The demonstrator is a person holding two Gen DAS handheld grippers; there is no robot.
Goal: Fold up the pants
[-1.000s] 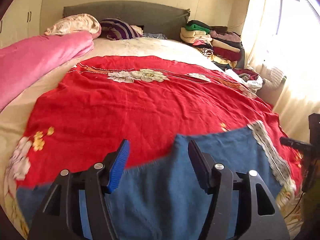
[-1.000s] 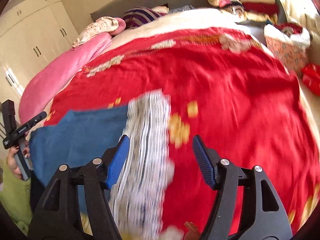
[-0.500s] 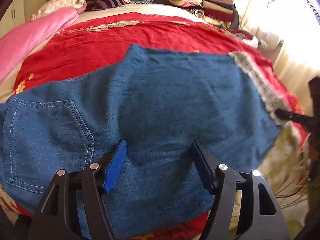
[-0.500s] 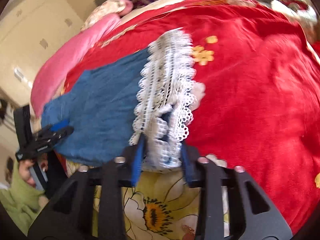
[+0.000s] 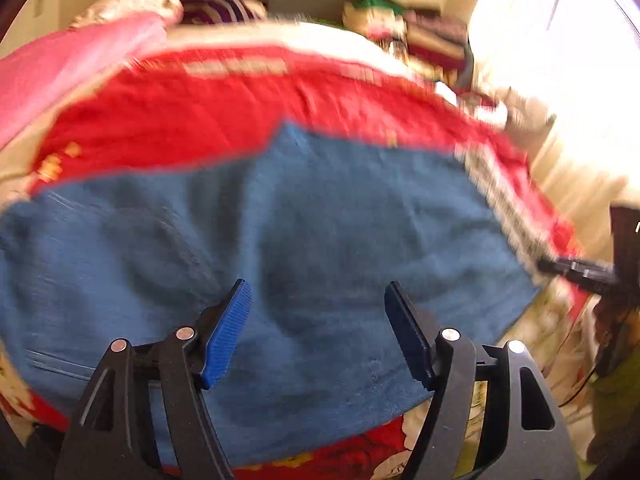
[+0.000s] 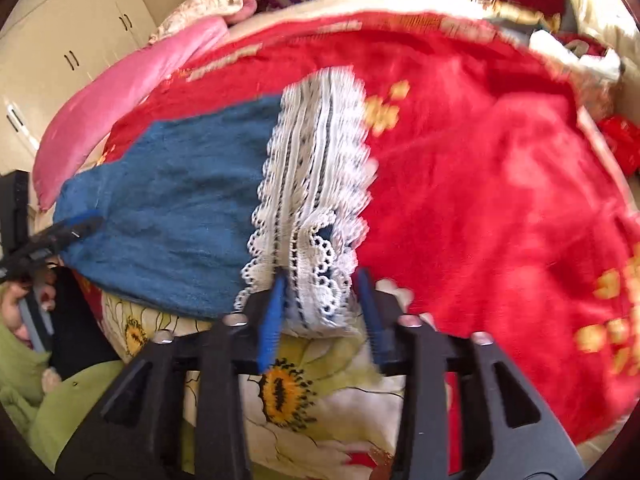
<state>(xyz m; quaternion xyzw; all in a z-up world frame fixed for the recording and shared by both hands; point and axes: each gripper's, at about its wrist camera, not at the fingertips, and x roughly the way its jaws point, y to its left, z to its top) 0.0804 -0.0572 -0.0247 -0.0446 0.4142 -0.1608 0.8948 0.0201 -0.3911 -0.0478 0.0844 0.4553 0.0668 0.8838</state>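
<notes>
Lying flat across the lower middle of the left wrist frame, the denim pants (image 5: pixel 320 240) spread over a red blanket (image 5: pixel 200 120) on the bed, with a pink quilt (image 5: pixel 60 68) bunched at upper left. The left claw (image 5: pixel 318 332) sits at the bottom centre with its jaws well apart and nothing between them, poised above the blue cloth. Toward the right edge of that frame a white lace hem (image 5: pixel 504 208) finishes the leg ends.

In the right wrist frame the pants (image 6: pixel 168 208) fill the left-centre, and the lace hem (image 6: pixel 316 184) runs down the middle into the right claw (image 6: pixel 320 308), whose jaws are drawn in on the bunched lace at the bed edge, over a flowered sheet (image 6: pixel 304 392).

The risk, as I judge it, is a lopsided fold: only the lace is pinched, so a pull may stretch or tear that trim, or lift one layer and leave the other leg behind. With the left claw holding nothing, the waist end could drag across the plush blanket and wrinkle.

Both frames are smeared with motion. Whether both leg hems are caught cannot be made out, the waistband is cut off at the left of the left wrist frame, and glare washes out its right side.
</notes>
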